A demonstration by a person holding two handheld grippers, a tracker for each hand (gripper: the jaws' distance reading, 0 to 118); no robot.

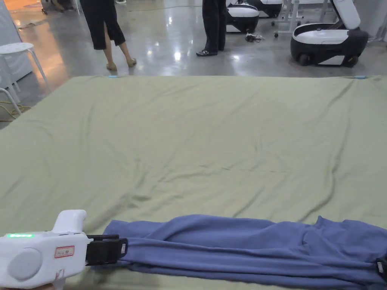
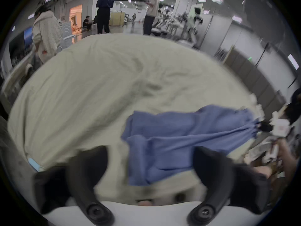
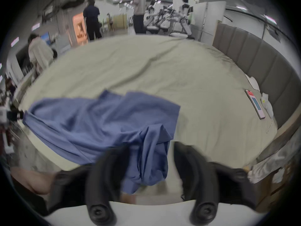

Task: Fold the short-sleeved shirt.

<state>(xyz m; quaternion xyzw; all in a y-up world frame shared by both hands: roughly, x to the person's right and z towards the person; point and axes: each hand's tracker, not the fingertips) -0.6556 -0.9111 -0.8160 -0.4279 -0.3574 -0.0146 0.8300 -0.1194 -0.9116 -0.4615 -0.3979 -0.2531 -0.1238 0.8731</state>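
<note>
A blue short-sleeved shirt (image 1: 245, 245) lies bunched in a long band along the near edge of the bed. My left gripper (image 1: 123, 247) sits at the shirt's left end. In the left gripper view its jaws (image 2: 150, 151) stand wide apart, with the shirt's edge (image 2: 179, 139) lying between them. My right gripper (image 1: 382, 267) is at the shirt's right end, at the picture's edge. In the right gripper view its jaws (image 3: 150, 148) are apart, and a bunched fold of the shirt (image 3: 89, 123) hangs between them. Both gripper views are blurred.
A pale green sheet (image 1: 208, 143) covers the wide bed. A phone (image 3: 254, 104) lies on it near the padded grey headboard (image 3: 260, 63). Two people (image 1: 104, 26) stand beyond the far edge, beside a wheeled robot base (image 1: 328, 41) and a white stool (image 1: 17, 49).
</note>
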